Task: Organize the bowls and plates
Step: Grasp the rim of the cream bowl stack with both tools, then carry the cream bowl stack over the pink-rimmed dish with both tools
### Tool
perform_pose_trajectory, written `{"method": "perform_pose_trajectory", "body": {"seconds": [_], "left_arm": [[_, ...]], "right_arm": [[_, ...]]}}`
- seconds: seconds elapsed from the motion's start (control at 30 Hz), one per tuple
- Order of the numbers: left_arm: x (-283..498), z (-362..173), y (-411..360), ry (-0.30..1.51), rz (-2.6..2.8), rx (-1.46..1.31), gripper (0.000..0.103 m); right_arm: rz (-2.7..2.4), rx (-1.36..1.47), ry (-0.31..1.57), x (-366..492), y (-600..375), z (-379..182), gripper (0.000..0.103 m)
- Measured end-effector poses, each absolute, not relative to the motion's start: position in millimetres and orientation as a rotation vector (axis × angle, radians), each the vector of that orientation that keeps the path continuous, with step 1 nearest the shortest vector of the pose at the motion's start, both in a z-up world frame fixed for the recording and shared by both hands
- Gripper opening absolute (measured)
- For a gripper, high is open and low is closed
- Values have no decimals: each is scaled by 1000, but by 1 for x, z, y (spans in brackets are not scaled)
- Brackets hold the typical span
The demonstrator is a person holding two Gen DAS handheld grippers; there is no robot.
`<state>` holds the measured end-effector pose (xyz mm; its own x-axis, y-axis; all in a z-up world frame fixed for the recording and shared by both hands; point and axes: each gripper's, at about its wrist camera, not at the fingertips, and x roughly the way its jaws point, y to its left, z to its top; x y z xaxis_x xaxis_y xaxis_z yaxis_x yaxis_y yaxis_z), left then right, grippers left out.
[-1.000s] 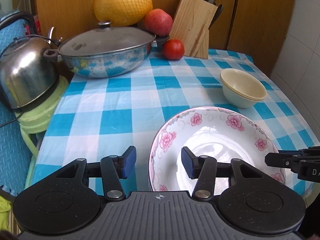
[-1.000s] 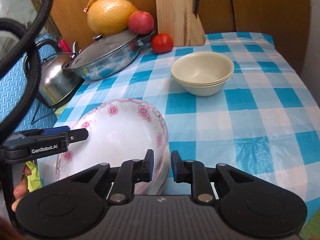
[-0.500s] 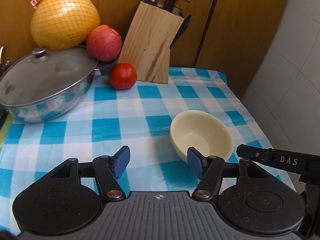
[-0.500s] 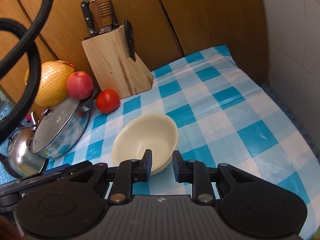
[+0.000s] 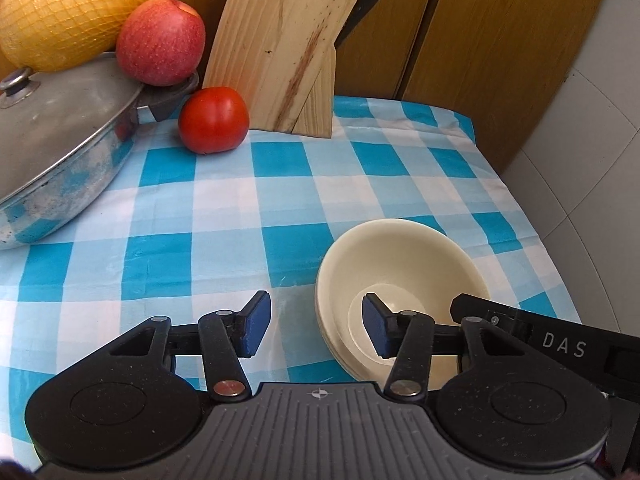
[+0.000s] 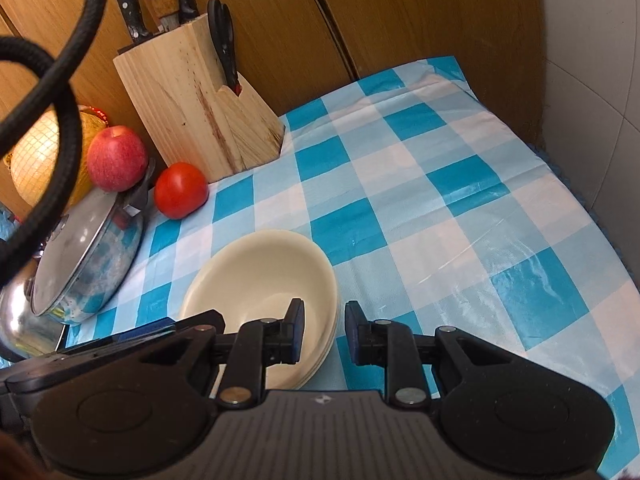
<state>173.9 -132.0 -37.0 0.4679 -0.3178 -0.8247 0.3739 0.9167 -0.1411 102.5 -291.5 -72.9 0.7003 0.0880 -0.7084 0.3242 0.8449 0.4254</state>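
Observation:
A stack of cream bowls [image 5: 400,272] stands on the blue checked tablecloth; it also shows in the right wrist view [image 6: 260,280]. My left gripper [image 5: 314,330] is open and straddles the stack's left rim, one pad outside and one pad inside the top bowl. My right gripper [image 6: 322,334] is open a little and straddles the stack's right rim, left pad inside, right pad outside. Neither gripper pinches the rim. The flowered plates are out of view.
A wooden knife block [image 5: 284,48] stands at the back. A tomato [image 5: 213,119], an apple [image 5: 160,40], a netted pomelo [image 5: 68,8] and a lidded steel pan [image 5: 56,132] fill the back left. A tiled wall [image 6: 592,80] bounds the right.
Both grippers left the flowered plates and moved forward and right to the cream bowls. They now straddle the stack's rims from both sides. The right jaws have opened slightly.

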Motion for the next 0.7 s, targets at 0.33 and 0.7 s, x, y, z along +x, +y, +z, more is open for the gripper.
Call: {"method": "perform_pose_trajectory", "body": {"seconds": [0.33,0.7], "left_arm": [[172,-51,-152,1022,-436,152,29],[160,-33,-152,947,-438,168,30]], "right_arm": [[-108,589,840,108,-294,-83,14],[-101,570,768,97,-291,-67,14]]}}
